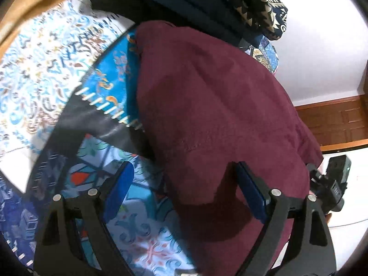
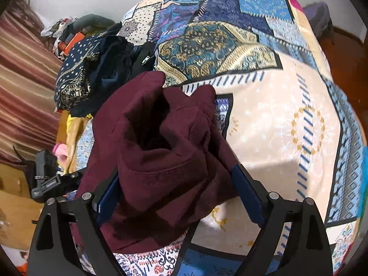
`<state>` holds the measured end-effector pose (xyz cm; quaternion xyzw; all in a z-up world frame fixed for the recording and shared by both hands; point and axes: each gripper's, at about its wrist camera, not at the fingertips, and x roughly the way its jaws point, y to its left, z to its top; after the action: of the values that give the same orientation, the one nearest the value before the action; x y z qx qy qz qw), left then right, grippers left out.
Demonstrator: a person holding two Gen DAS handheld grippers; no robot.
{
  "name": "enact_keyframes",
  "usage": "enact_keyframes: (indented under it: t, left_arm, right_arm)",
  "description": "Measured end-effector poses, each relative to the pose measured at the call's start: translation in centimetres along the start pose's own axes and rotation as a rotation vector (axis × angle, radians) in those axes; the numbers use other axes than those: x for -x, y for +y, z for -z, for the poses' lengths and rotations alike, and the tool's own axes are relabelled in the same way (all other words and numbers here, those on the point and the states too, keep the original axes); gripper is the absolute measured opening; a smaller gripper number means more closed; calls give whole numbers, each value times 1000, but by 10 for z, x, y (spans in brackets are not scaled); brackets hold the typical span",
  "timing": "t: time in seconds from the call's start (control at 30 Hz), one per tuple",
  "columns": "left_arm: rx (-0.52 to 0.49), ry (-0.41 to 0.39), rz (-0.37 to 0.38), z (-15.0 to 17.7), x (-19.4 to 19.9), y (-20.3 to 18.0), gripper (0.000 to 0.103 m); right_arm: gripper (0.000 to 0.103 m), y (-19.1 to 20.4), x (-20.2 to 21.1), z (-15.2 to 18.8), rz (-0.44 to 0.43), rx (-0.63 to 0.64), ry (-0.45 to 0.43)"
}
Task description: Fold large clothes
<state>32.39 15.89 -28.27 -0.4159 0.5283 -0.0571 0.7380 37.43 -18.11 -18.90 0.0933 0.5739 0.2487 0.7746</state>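
Observation:
A large maroon garment (image 1: 218, 103) lies spread over the patterned bedspread (image 1: 46, 69). My left gripper (image 1: 184, 164) hovers open over its near edge, one finger above the cloth and the other above bare bedspread. In the right wrist view the same garment (image 2: 161, 138) stands bunched in a heap between the wide-apart fingers of my right gripper (image 2: 177, 172). The cloth drapes over the left pad and brushes the right one without being pinched. The body of the right gripper (image 1: 331, 179) shows beyond the garment's right edge.
A pile of dark navy patterned clothes (image 2: 92, 76) sits on the bed behind the garment, also at the top of the left wrist view (image 1: 207, 0). A striped curtain (image 2: 23, 80) hangs on the left. Wooden skirting (image 1: 333, 119) runs past the bed's edge.

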Motion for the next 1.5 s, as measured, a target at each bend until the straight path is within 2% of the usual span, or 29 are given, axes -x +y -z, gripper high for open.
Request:
enact_keyframes:
  t: [0.13,0.27,0.37,0.47,0.6,0.63,0.73,0.8,0.83,0.93,1.0,1.07,1.13,1.33,1.37,1.5]
  left_arm:
    - [43,43,57,-4,-20,2,90]
    - [64,59,100,-10,-35,0,91]
    - [48,48,92,-15,-42,-8,91]
    - [20,36,74,-17,-49,-19,91]
    - [14,22,64,-18,-54,-30,88]
    - [18,19,65,-20,-55,-32,84]
    - [18,12,76,-22,-50,-33,70]
    - [3,-2,71,-21,-41,-43,63]
    - [-11,-12,65,-20,-37,-47,58]
    - [-79,-47,34,-16,-25,-68,47]
    - [-121,-73,24,-12,-12,-85,39]
    - [-154,-94,27,-8,-2,-99,29]
    - [-192,-113,28,-4,12,-115,26]
    - [-301,-187,25,7,65,-158,24]
    - [-316,-201,29,6,82,-154,24]
    - [-378,-276,44,11,131,-178,24]
  right_arm:
    - [89,-7,0,1,-24,-24,13]
    - [103,-10,-7,-3,-13,-10,25]
    - [103,-24,-21,-13,-75,-62,79]
    - [103,-41,-37,-20,-175,-162,143]
    - [102,-40,-41,-21,-199,-187,126]
    - [101,-37,-42,-21,-201,-185,123]
    - [88,-32,-42,-19,-218,-189,106]
    - [73,-31,-36,-17,-221,-184,91]
    - [70,-30,-31,-15,-213,-176,78]
    - [49,-21,-20,-12,-190,-135,46]
    - [39,-13,-11,-9,-194,-125,36]
    - [33,-7,-5,-7,-199,-125,30]
    - [30,0,1,-3,-206,-122,28]
    - [28,19,33,11,-234,-111,-27]
    - [28,23,40,12,-236,-104,-42]
    - [28,54,75,6,-234,-53,-138]
